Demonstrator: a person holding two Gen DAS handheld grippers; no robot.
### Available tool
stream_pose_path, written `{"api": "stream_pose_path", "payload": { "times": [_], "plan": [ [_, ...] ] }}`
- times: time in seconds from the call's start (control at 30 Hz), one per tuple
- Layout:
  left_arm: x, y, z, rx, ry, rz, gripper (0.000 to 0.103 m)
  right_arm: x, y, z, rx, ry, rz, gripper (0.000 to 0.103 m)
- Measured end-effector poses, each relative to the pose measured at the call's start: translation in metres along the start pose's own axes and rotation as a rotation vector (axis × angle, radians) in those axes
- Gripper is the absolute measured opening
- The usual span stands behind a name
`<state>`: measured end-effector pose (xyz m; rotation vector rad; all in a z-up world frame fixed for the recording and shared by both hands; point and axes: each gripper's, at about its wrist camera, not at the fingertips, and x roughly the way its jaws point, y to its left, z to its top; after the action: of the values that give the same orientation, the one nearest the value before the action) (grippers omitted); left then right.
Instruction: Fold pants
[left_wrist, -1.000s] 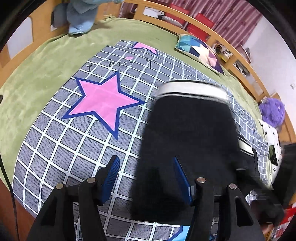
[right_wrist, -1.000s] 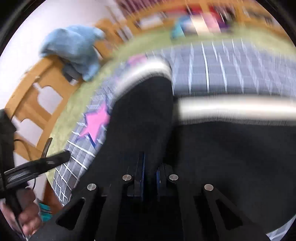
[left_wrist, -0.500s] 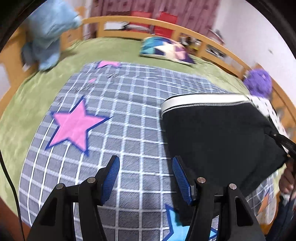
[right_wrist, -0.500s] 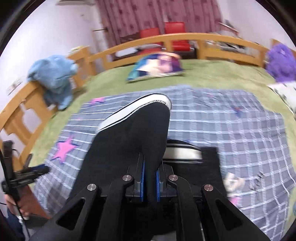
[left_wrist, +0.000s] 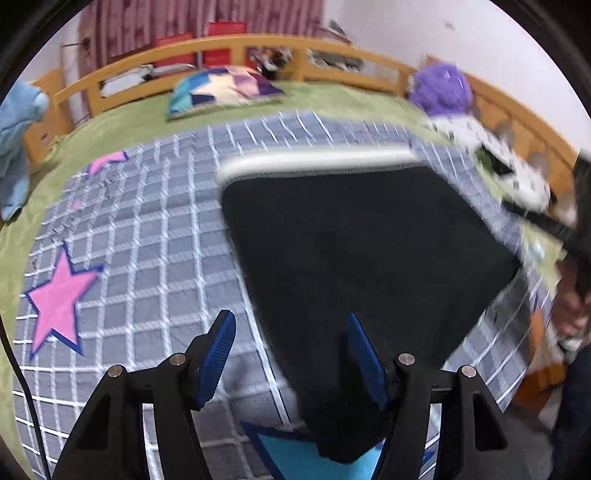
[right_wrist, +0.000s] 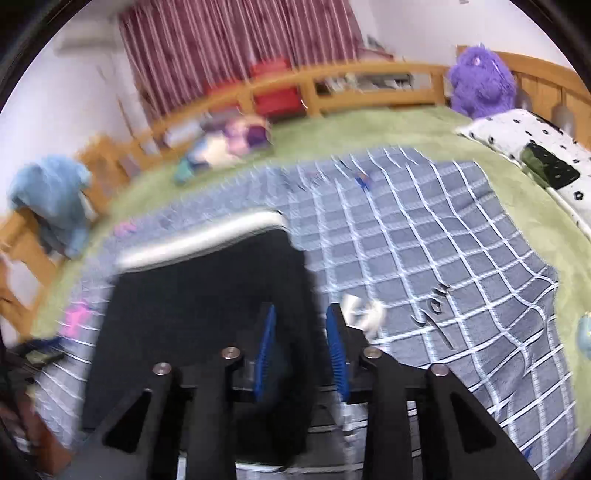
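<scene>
The black pants (left_wrist: 362, 251) lie folded on the grey checked blanket (left_wrist: 147, 229), with their white waistband (left_wrist: 317, 160) at the far end. My left gripper (left_wrist: 291, 354) hovers over their near left edge. Its jaws are opening, and the pads touch nothing. In the right wrist view the pants (right_wrist: 207, 295) fill the lower left. My right gripper (right_wrist: 301, 347) is at their right edge. Its jaws are opening too: black cloth lies between the blue pads, with a gap on each side.
The blanket lies on a green bedspread (right_wrist: 388, 129) inside a wooden bed rail (left_wrist: 258, 42). A patterned pillow (left_wrist: 225, 86), a purple plush toy (right_wrist: 480, 85), a blue plush toy (right_wrist: 51, 199) and a spotted white cloth (right_wrist: 528, 140) lie around the edges. A hand (left_wrist: 569, 314) shows at the right.
My right gripper was shut on a raised fold of the pants; its jaws now stand apart and the pants lie flat. My left gripper has swung across to the pants' edge.
</scene>
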<state>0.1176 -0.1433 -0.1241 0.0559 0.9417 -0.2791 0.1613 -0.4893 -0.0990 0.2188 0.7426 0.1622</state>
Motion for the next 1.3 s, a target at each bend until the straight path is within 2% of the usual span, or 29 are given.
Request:
{"api": "stream_pose_path", "payload": {
  "times": [0.03,0.1,0.13,0.2,0.27,0.3,0.37,0.43,0.47,0.5,0.57,0.63,0.7,0.73,0.77,0.83,0.93,1.03,1.07,1.13,1.17,1.2,1.23,1.3],
  "plan": [
    [0.011,-0.005,-0.01,0.01,0.027,0.009,0.062,-0.003,0.004,-0.004,-0.013,-0.005,0.029,0.031],
    [0.024,-0.008,-0.025,0.009,0.01,0.043,0.062,0.0,0.017,-0.019,-0.078,-0.006,0.041,0.031],
    [0.025,-0.008,-0.029,0.009,-0.022,0.031,0.062,0.01,0.021,-0.032,-0.127,0.034,0.002,0.031],
    [0.024,-0.006,-0.026,-0.001,-0.01,-0.008,0.062,0.051,0.021,-0.056,-0.168,0.175,-0.126,0.032],
    [0.021,0.005,-0.02,-0.047,0.026,-0.047,0.063,0.049,0.026,-0.063,-0.2,0.131,-0.151,0.032],
    [0.019,0.012,-0.018,-0.071,0.034,-0.072,0.063,0.047,0.031,-0.059,-0.23,0.149,-0.156,0.032],
    [0.016,0.021,-0.014,-0.088,0.022,-0.074,0.063,0.038,0.032,-0.049,-0.23,0.149,-0.137,0.032],
    [0.017,0.032,-0.008,-0.105,-0.002,-0.049,0.063,0.028,0.028,-0.034,-0.185,0.095,-0.098,0.04],
    [0.02,0.036,-0.004,-0.118,0.0,-0.051,0.063,0.03,0.027,-0.029,-0.167,0.085,-0.085,0.051],
    [0.024,0.041,0.001,-0.135,0.002,-0.07,0.063,0.034,0.024,-0.02,-0.148,0.085,-0.07,0.055],
    [0.033,0.05,0.009,-0.167,0.003,-0.125,0.063,0.047,0.023,-0.005,-0.122,0.091,-0.062,0.056],
    [0.045,0.057,0.014,-0.194,0.016,-0.164,0.063,0.065,0.021,0.003,-0.111,0.127,-0.056,0.057],
    [0.061,0.062,0.016,-0.221,0.035,-0.239,0.063,0.092,0.02,0.008,-0.121,0.187,-0.063,0.061],
    [0.072,0.065,0.017,-0.239,0.055,-0.283,0.065,0.101,0.019,0.008,-0.129,0.198,-0.063,0.062],
    [0.08,0.067,0.017,-0.251,0.068,-0.304,0.067,0.108,0.018,0.008,-0.134,0.203,-0.053,0.068],
    [0.093,0.072,0.016,-0.285,0.062,-0.356,0.072,0.119,0.018,0.008,-0.149,0.225,-0.04,0.069],
    [0.098,0.064,0.018,-0.254,0.034,-0.359,0.075,0.132,0.017,0.011,-0.187,0.28,-0.023,0.069],
    [0.102,0.053,0.021,-0.218,0.013,-0.374,0.075,0.141,0.005,0.013,-0.134,0.318,0.032,0.071],
    [0.102,0.05,0.022,-0.219,0.015,-0.381,0.073,0.144,0.001,0.012,-0.1,0.328,0.051,0.071],
    [0.103,0.05,0.028,-0.221,0.027,-0.384,0.061,0.147,-0.009,0.009,-0.017,0.342,0.096,0.071],
    [0.102,0.05,0.03,-0.222,0.036,-0.383,0.051,0.148,-0.012,0.007,0.016,0.348,0.11,0.071],
    [0.1,0.052,0.032,-0.224,0.036,-0.387,0.037,0.148,-0.014,0.006,0.035,0.354,0.117,0.072],
    [0.097,0.054,0.036,-0.227,0.03,-0.4,0.033,0.147,-0.014,0.006,0.06,0.358,0.116,0.071],
    [0.09,0.063,0.044,-0.25,0.034,-0.449,0.023,0.141,-0.007,0.007,0.061,0.351,0.075,0.06]
  ]
}}
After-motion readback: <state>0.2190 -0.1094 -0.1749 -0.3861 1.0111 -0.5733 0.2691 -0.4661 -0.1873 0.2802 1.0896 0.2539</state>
